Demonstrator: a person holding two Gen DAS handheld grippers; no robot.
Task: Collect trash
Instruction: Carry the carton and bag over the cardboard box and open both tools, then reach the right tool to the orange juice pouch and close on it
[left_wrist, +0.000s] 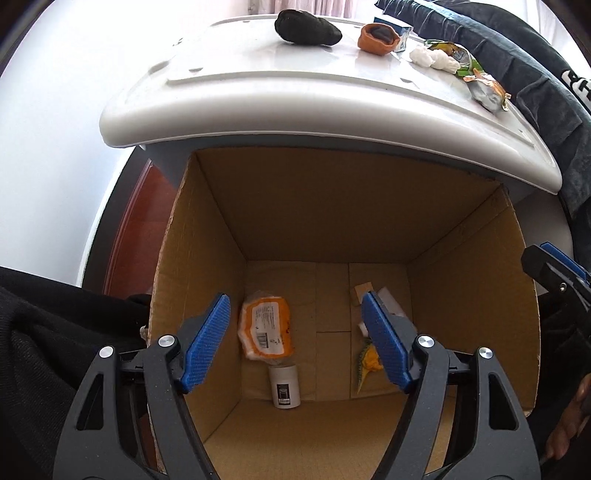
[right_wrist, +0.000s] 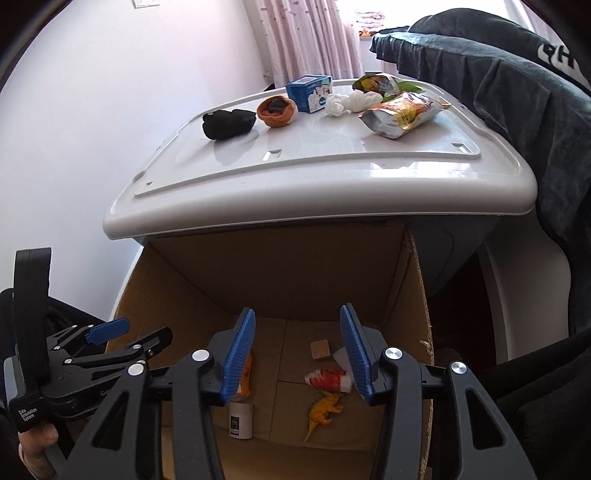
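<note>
Left tool (left_wrist: 295, 339): above the open box, jaws wide apart, nothing between them. It also shows at the left edge of the right wrist view (right_wrist: 107, 332).
Right tool (right_wrist: 297, 354): above the same box, jaws wide, nothing between them. Only its tip shows at the right edge of the left wrist view.
Box (left_wrist: 332, 206): brown cardboard, open on top, it stands just in front of the bench and lower than its edge.
Inside the box: orange packet (left_wrist: 266, 328) near the left wall, small white bottle (left_wrist: 284, 387) touching its near end, yellow dinosaur toy (right_wrist: 325, 406) on the right side, red and white wrapper (right_wrist: 328, 378) just behind the toy, wooden block (right_wrist: 320, 349) further back.
Bench (right_wrist: 332, 158): white plastic top with a raised rim.
Trash on the bench: black lump (right_wrist: 227, 122) at the left, orange cup (right_wrist: 277, 109) with something dark inside next to it, blue carton (right_wrist: 308, 92) behind the cup, white crumpled tissues (right_wrist: 351, 101) in the middle, silver snack bag (right_wrist: 402, 112) at the right, green packet (right_wrist: 380, 83) behind the tissues.
Dark cloth (right_wrist: 498, 110): hangs at the right side of the bench.
Curtain (right_wrist: 314, 33): pale, behind the bench.
</note>
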